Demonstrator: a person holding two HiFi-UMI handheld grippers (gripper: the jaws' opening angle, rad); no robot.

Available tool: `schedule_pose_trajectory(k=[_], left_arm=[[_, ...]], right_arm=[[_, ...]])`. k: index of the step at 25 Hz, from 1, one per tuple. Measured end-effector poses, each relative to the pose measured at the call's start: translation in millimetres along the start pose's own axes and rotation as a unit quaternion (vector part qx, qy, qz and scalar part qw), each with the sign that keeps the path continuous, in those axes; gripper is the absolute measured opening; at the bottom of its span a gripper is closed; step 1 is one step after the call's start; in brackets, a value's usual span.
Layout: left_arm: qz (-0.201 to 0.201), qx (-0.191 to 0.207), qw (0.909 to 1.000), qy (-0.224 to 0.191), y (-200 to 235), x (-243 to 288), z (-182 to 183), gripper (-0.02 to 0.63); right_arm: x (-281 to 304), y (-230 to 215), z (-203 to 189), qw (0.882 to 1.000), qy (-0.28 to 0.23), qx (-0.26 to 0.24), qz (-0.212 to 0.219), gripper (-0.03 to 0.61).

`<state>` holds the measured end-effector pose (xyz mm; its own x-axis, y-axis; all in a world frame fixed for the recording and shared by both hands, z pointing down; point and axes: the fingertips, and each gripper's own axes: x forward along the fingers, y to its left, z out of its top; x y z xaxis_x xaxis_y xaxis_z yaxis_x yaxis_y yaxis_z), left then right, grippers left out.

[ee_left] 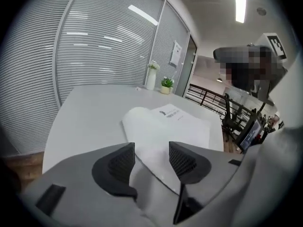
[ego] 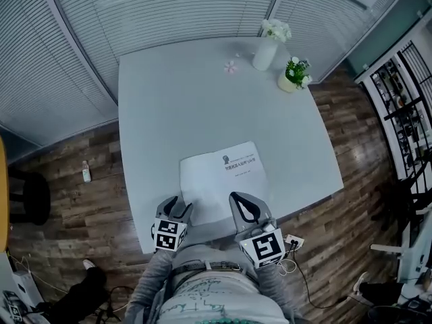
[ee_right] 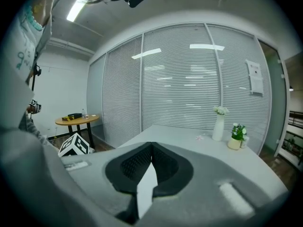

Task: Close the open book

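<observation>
hovering at the near left corner of the book [ego: 219, 181], the left tool [ego: 177, 206] stands wide, gripping nothing; the book lies flat at the near edge of the desk [ego: 169, 113]. at the book's near right edge the right tool [ee_right: 151, 146] is pinched on what seems its thin white top leaf. thin, light and floppy, it likely wants a gentle hold at that free edge.

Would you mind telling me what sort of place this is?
Probably an office meeting room: partition walls covered with closed blinds, a large white table carrying a vase of flowers, and strip lights on the ceiling.
</observation>
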<state>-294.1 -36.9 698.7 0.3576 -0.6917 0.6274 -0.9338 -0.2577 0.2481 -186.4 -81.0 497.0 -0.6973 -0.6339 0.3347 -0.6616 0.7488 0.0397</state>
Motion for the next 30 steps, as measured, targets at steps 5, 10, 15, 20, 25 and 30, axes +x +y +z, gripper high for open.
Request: schedule_pose_trajectory(k=[5,10,15,20,25,30], left_arm=[[-0.012,0.022,0.9980,0.058,-1,17,-34,0.242],[-0.001,0.056,0.9932,0.101,0,30,-54,0.242],[0.012,0.086,0.9883,0.125,-2,37,-61,0.242],[0.009,0.105,0.9853,0.134,-18,47,-61,0.195],[0.015,0.096,0.9853,0.141,-27,56,-56,0.153],[0.025,0.095,0.9843,0.146,-37,58,-55,0.115]], right_arm=[[-6,-7,-4,1.000,-0.005,0.012,-0.017,0.000],[-15,-21,-7,0.999,-0.004,0.017,-0.034,0.000],[-20,-36,-11,0.999,-0.005,0.024,-0.039,0.000],[-22,-55,-16,0.999,-0.003,0.030,-0.030,0.000],[-23,-71,-17,0.999,-0.004,0.035,-0.005,0.000],[-28,-90,-15,0.999,-0.007,0.032,0.007,0.000]])
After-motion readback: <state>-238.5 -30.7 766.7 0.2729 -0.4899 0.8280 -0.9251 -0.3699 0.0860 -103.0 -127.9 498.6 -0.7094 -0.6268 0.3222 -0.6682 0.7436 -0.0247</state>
